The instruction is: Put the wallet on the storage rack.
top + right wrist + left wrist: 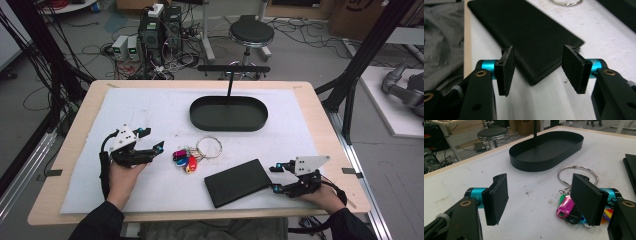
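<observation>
Both hand-held grippers [151, 139] [274, 178] parted, textured black wallet [238, 182], plastic key tags [185, 160] (wire ring)

The person wears dark, probably black, long sleeves [102, 220] on both arms. The left black two-jaw gripper [152, 140] carries a white three-cornered top plate, turquoise collars behind flat matte-black pads [499, 195] and brass-coloured pivot rings. The right black two-jaw gripper [274, 178] has a pale grey plate, matching turquoise collars and a trailing black cable.
</observation>
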